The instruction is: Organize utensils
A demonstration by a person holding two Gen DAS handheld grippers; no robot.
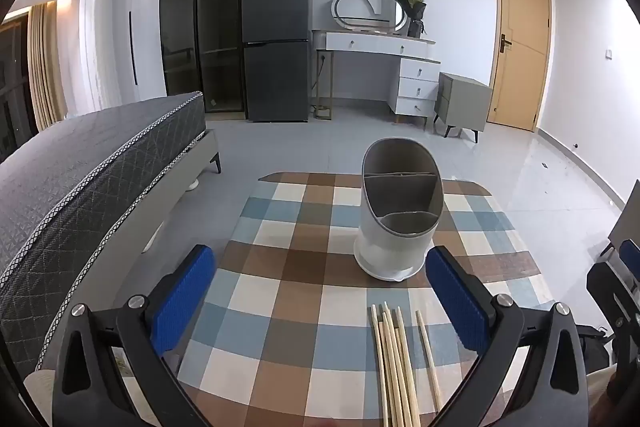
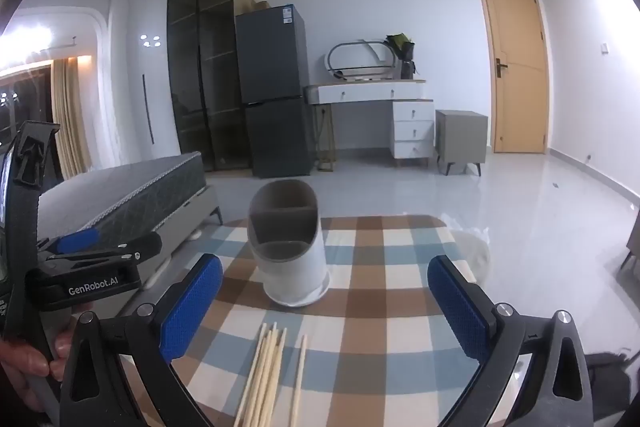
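bed (image 1: 100,163) | dark fridge (image 1: 276,35) | white dresser (image 1: 380,55) | grey nightstand (image 1: 464,103) | wooden door (image 1: 524,43)

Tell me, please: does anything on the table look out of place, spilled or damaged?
Nothing looks spilled or damaged. The chopsticks lie loose on the checked tablecloth, one a little apart from the bundle, not yet in the utensil holder. The holder stands upright and looks empty.

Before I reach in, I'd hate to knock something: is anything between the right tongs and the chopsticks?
Nothing visible. The right tongs are open, and the chopsticks lie on bare checkered cloth just below them; the holder stands beyond.
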